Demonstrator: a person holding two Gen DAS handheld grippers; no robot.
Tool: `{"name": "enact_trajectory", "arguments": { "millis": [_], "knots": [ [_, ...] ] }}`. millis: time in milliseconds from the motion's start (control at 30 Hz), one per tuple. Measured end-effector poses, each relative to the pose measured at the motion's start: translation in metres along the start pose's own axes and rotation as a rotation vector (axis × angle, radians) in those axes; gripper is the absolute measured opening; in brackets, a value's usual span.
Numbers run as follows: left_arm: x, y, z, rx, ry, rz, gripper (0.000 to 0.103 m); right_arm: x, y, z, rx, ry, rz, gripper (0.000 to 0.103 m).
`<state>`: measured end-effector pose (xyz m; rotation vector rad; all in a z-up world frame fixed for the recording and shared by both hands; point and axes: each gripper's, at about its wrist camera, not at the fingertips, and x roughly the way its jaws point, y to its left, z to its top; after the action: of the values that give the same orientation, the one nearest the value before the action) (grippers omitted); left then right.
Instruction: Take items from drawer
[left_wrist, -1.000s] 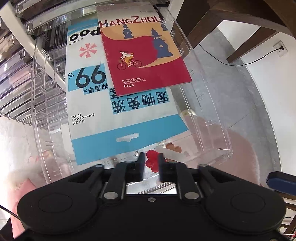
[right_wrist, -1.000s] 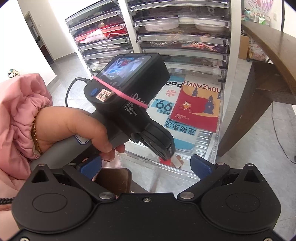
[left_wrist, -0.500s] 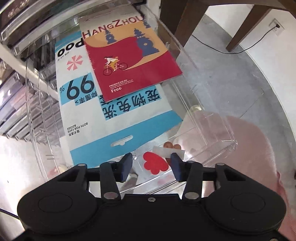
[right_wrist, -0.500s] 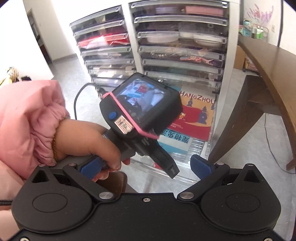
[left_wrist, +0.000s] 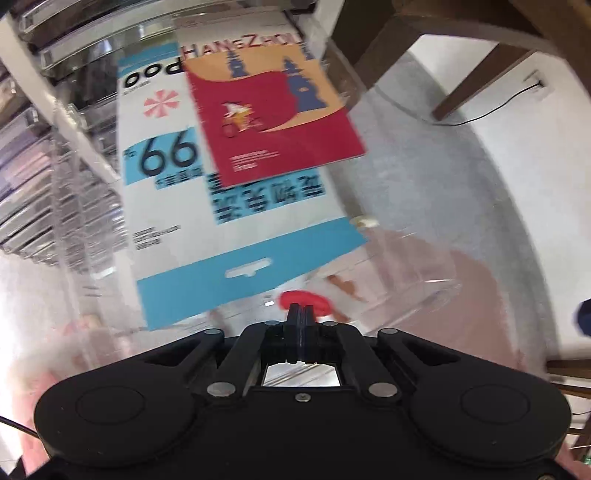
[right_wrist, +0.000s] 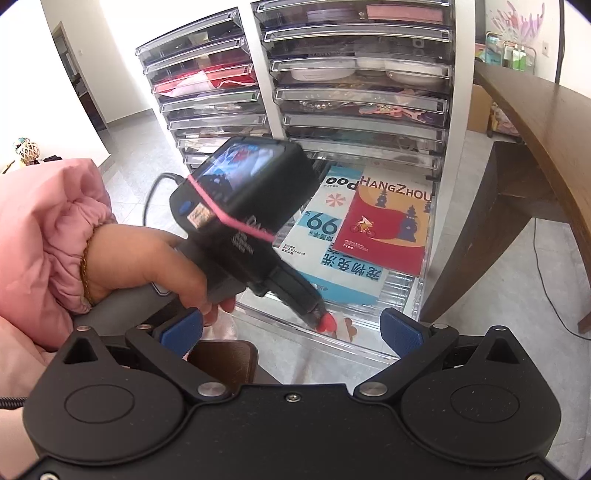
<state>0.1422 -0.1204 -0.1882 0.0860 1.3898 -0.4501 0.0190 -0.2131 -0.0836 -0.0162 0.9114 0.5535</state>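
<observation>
At the drawer's (right_wrist: 314, 332) front, left tool (left_wrist: 301, 314) clamps the red piece (left_wrist: 306, 301).

Left claw (right_wrist: 320, 318) pinches red item (right_wrist: 327, 324) in drawer (right_wrist: 332, 334).

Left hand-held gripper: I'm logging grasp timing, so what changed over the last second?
The left hand-held gripper, shut a second ago, opened half a second ago, then closed again on the small red item at the open drawer's front. The right hand-held gripper stayed open and empty; the Hangzhou booklet and blue-white package stayed lying in the drawer.
</observation>
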Motion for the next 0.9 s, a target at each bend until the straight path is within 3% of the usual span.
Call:
{"name": "enact_trajectory", "arguments": {
  "millis": [200, 267, 433, 567, 900],
  "knots": [
    [0.005, -0.018, 0.005, 0.107, 0.030, 0.063, 0.005, 0.002, 0.000, 0.000, -0.001, 0.003, 0.002, 0.103],
    [0.010, -0.021, 0.006, 0.140, 0.046, 0.081, 0.014, 0.002, 0.000, 0.000, -0.001, 0.003, 0.001, 0.103],
    [0.003, -0.027, 0.008, 0.225, 0.017, 0.101, 0.052, 0.004, 0.000, 0.000, -0.001, 0.006, 0.000, 0.103],
    [0.000, -0.026, 0.010, 0.267, 0.021, 0.072, 0.053, 0.005, 0.000, 0.000, -0.001, 0.007, -0.002, 0.103],
    [0.014, -0.023, 0.007, 0.339, 0.046, 0.095, 0.050, 0.007, 0.000, 0.000, -0.001, 0.011, -0.006, 0.103]
  ]
}}
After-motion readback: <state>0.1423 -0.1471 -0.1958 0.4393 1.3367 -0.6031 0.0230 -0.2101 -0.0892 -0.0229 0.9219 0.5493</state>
